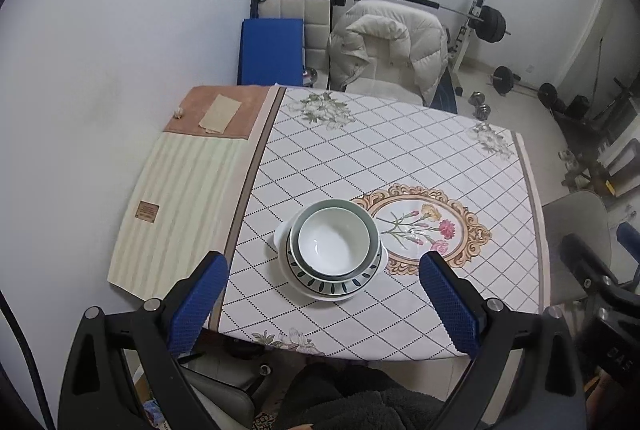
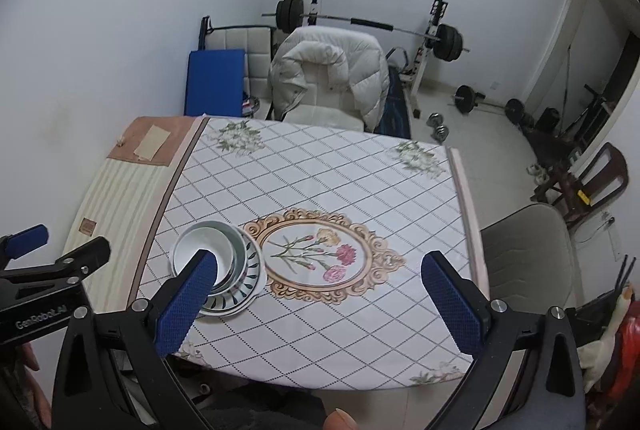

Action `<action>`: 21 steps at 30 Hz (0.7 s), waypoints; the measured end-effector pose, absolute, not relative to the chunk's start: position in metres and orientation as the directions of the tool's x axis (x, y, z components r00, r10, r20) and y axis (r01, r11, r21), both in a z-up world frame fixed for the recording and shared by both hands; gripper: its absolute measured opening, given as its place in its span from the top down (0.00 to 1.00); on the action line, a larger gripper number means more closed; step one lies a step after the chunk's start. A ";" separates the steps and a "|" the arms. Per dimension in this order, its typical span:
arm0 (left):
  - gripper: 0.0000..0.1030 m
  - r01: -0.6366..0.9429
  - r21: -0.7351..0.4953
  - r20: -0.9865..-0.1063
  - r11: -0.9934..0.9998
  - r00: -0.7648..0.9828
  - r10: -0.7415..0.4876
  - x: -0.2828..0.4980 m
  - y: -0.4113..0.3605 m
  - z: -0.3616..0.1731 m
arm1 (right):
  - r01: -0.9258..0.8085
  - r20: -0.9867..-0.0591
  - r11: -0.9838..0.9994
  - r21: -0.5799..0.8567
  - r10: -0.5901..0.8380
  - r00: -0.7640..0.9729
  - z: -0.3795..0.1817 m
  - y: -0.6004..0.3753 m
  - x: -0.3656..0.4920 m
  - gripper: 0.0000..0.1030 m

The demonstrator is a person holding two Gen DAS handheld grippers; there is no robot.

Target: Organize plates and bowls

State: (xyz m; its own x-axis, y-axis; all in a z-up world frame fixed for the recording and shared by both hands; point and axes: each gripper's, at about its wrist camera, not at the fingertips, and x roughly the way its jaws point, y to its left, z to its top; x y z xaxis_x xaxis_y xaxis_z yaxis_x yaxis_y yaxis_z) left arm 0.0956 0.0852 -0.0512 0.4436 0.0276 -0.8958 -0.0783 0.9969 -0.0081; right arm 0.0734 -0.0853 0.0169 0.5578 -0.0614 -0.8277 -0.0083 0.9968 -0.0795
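— What's on the tabletop (image 1: 400, 149) from where you sit?
— I see a white diamond-check cloth with flower prints covering it. A nested stack of bowls and plates (image 1: 334, 250) rests left of its oval flower medallion (image 1: 424, 226); a striped cream mat (image 1: 184, 197) lies at the left edge.

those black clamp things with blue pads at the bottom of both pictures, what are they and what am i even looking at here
They are two hand-held grippers, one in each of a person's hands, each with a fisheye camera looking along its fingers. One picture comes from the left gripper, the other from the right gripper. Both stand open and hold nothing. Below them is a table under a white diamond-patterned tablecloth. On it sits one stack of dishes: a white bowl nested in a grey-green bowl, on a leaf-patterned plate, on a white plate. A white puffy jacket hangs over the far chair.
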 end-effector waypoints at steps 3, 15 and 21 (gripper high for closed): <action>0.04 -0.066 -0.005 -0.889 0.998 0.456 0.026 0.088 0.086 -0.037 | 0.022 -0.821 0.997 -0.073 -0.073 0.567 0.033 -0.088 0.064 0.00; 0.04 -0.024 0.002 -0.866 1.000 0.499 0.013 0.064 0.087 -0.007 | 0.078 -0.774 0.992 -0.100 -0.127 0.620 0.078 -0.081 0.024 0.00; 0.04 -0.016 -0.006 -0.861 1.000 0.508 0.003 0.057 0.084 -0.003 | 0.084 -0.766 0.991 -0.104 -0.134 0.629 0.083 -0.080 0.019 0.00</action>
State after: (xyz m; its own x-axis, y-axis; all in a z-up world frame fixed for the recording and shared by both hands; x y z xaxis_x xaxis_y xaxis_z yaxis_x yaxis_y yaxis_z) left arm 0.0570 0.0845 -0.0034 0.5080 0.0028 -0.8614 -0.0160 0.9999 -0.0062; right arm 0.0190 -0.0804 0.0835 0.6287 -0.1341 -0.7660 0.0842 0.9910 -0.1044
